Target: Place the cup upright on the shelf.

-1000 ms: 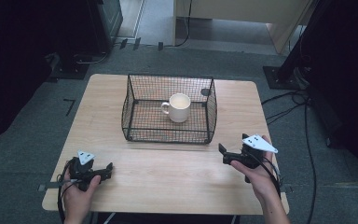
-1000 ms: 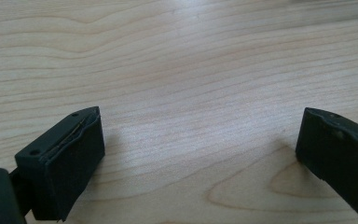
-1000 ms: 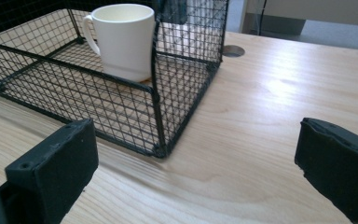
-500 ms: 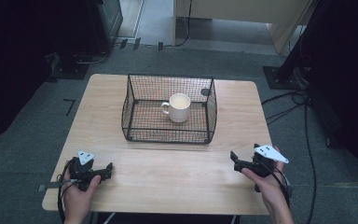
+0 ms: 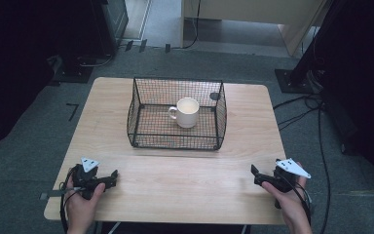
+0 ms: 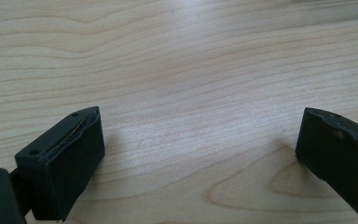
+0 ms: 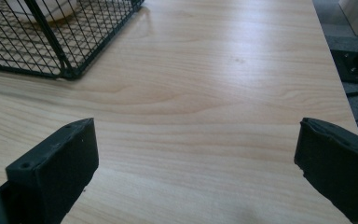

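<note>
My left tool (image 5: 112, 175) rests wide apart at seven o'clock on the wooden counter (image 5: 185, 180); my right tool (image 5: 257, 174), also apart, at five. The white mug (image 5: 187, 112) sits inside the wire basket (image 5: 175, 141) at twelve.

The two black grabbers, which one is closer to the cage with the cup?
The right gripper. It lies by the table's right edge, and its own view catches a corner of the wire basket and the mug; the left gripper faces bare wood.

We see the left gripper (image 6: 193, 154) jaws spread wide, nothing between them but bare wooden table (image 6: 191, 70).
</note>
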Available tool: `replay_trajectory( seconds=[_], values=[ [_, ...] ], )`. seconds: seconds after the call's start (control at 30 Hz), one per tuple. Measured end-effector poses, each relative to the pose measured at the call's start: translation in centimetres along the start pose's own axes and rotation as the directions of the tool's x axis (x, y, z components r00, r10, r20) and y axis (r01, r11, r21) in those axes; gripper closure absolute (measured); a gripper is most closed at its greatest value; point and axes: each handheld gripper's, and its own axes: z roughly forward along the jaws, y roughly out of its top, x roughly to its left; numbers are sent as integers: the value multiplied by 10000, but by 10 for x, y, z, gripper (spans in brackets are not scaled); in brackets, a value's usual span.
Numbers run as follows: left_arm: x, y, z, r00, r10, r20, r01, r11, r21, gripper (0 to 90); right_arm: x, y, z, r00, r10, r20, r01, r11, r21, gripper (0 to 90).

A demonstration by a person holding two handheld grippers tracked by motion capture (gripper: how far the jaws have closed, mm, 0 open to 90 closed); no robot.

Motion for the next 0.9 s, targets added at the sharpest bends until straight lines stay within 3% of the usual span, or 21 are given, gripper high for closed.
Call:
replay_trajectory(
  seconds=[0.43,0.9],
  values=[
    [0,0,0,10000,-3,-2,3,10000,-2,15,-13,-16,-4,9993,90,376,-108,9988,472,0],
    [0,0,0,10000,-1,0,1,10000,0,15,-20,-29,-7,9977,39,674,-135,9897,1427,0]
  ],
)
